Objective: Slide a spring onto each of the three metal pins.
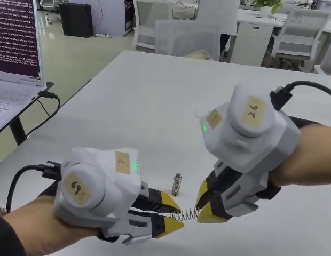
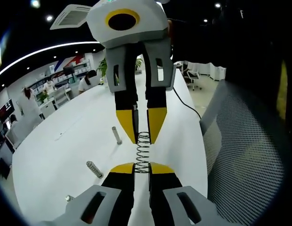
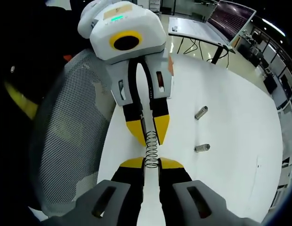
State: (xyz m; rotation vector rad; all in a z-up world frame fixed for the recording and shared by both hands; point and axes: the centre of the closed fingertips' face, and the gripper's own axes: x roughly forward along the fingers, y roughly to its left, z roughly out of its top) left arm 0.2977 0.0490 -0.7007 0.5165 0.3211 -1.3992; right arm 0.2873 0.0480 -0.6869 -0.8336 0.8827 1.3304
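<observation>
A thin wire spring (image 1: pixel 189 214) hangs level just above the white table (image 1: pixel 155 106), stretched between both grippers. My left gripper (image 1: pixel 179 214) is shut on its left end and my right gripper (image 1: pixel 200 208) on its right end, yellow tips nearly meeting. In the left gripper view the spring (image 2: pixel 142 153) runs from my own jaws up to the right gripper (image 2: pixel 142 137). In the right gripper view the spring (image 3: pixel 151 149) leads up to the left gripper (image 3: pixel 150 139). Behind stands a pin wearing a spring (image 1: pixel 176 184). Another pin (image 2: pixel 117 135) stands nearby; whether it is bare I cannot tell.
A laptop (image 1: pixel 13 48) sits on a side desk at the left, its cable hanging by the table's left edge. A mesh chair (image 2: pixel 249 141) stands close behind the near table edge. Office chairs (image 1: pixel 181 37) line the far side.
</observation>
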